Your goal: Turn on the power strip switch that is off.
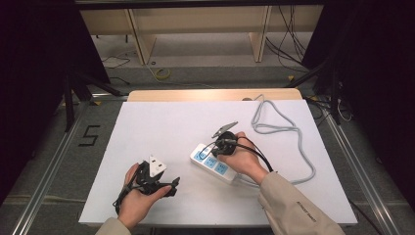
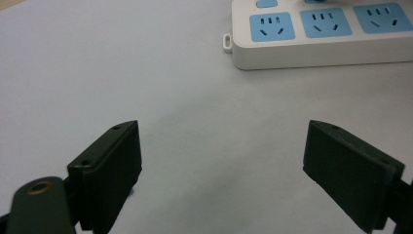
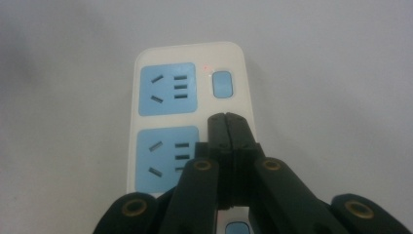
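Your right hand-held gripper (image 3: 228, 119) is clenched empty, jaws pressed together over the white power strip (image 1: 213, 163) lying mid-worktop (image 1: 147, 127). Your left hand-held gripper (image 2: 221, 161) is released, jaws wide apart, near the strip's end.

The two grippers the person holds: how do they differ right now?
The left gripper has its jaws spread wide with nothing between them, over bare table; the right gripper has its jaws pressed together. The left sits apart from the power strip; the right is directly above it, near a blue switch. Both have black jaws.
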`<action>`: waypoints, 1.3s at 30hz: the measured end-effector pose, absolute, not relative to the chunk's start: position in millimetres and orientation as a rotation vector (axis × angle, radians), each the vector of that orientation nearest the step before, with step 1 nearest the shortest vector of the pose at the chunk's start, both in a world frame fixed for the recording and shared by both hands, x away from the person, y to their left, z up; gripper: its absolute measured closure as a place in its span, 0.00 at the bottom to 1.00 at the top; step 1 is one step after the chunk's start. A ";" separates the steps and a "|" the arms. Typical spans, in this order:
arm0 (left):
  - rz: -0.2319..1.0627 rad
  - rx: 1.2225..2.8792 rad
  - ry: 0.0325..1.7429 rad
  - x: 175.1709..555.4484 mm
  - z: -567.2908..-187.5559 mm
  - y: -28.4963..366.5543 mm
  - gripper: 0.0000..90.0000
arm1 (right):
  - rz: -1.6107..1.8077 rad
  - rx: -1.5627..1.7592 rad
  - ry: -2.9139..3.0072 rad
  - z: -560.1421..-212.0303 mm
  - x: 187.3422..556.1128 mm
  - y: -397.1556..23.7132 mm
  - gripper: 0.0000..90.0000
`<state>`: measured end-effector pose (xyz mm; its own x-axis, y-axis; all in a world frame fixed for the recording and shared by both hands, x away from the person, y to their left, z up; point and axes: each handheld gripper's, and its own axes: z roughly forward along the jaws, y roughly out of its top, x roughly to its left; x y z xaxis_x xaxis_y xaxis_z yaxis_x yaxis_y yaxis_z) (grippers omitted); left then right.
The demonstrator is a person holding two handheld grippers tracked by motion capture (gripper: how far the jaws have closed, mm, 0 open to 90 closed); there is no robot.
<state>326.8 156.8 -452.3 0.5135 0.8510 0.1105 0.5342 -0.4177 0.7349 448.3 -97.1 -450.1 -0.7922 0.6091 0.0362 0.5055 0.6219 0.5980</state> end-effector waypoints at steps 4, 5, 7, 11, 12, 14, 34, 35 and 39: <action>0.638 2.110 1.127 326.2 -452.0 157.1 0.15 | 0.911 0.948 2.682 -449.9 449.5 -97.0 1.00; 0.638 2.110 1.127 326.3 -452.0 157.2 0.15 | 0.908 0.949 2.681 -449.8 449.4 -96.7 1.00; 0.638 2.108 1.130 326.4 -452.2 157.2 0.15 | 0.905 0.945 2.680 -449.9 449.4 -96.6 1.00; 0.638 2.109 1.131 326.4 -452.5 156.8 0.15 | 0.909 0.968 2.677 -450.0 449.1 -96.8 1.00; 0.637 2.107 1.132 326.6 -452.6 156.7 0.15 | 0.911 0.968 2.677 -450.2 449.5 -96.9 1.00; 0.638 2.107 1.133 326.8 -452.6 156.8 0.15 | 0.907 0.971 2.680 -450.2 449.9 -97.0 1.00; 0.638 2.109 1.135 326.3 -452.6 156.3 0.15 | 0.899 0.984 2.706 -449.8 451.7 -97.7 1.00; 0.638 2.109 1.135 326.2 -452.6 156.3 0.15 | 0.894 0.986 2.706 -449.5 451.8 -97.1 1.00; 0.637 2.109 1.137 326.4 -452.9 156.3 0.15 | 0.883 0.995 2.715 -448.7 452.8 -96.3 1.00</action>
<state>326.4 156.3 -452.9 0.5058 0.8558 0.1088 0.5399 -0.4124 0.7338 452.8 -96.3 -448.7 -0.7773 0.6233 0.0854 0.5543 0.6144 0.5615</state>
